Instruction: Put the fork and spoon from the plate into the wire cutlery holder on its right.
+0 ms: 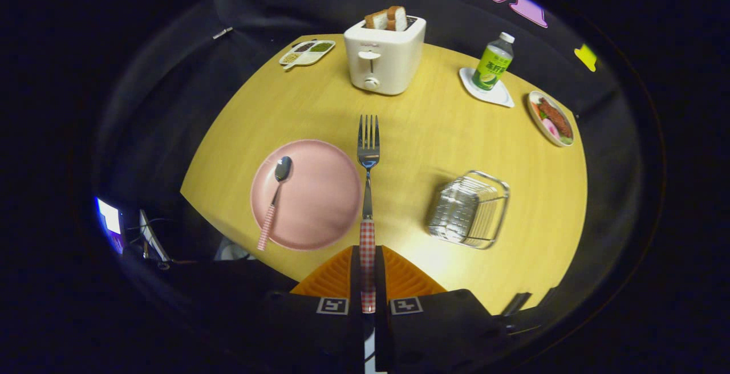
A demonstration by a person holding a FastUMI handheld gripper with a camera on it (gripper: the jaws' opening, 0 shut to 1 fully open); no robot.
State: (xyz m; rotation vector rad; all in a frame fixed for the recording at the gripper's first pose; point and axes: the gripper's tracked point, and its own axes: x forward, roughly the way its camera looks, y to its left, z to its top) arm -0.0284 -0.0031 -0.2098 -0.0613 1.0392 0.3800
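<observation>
Claw [368,283] pinching one fork above a round yellow table.

Two fingers press together on the red-and-white checked handle of a single metal fork [368,191], which points straight ahead with its four tines raised over the smooth wooden table [410,134]. Just left of the fork sits one round pink plate [319,203] holding one spoon [275,200], its handle checked in pink and white. To the right stands one boxy wire cutlery holder [470,208], tilted. Beyond them: one white toaster [385,55] with two bread slices, one divided dish [307,53], one green bottle [494,61] on a white coaster [502,96], one oval food plate [550,118].
</observation>
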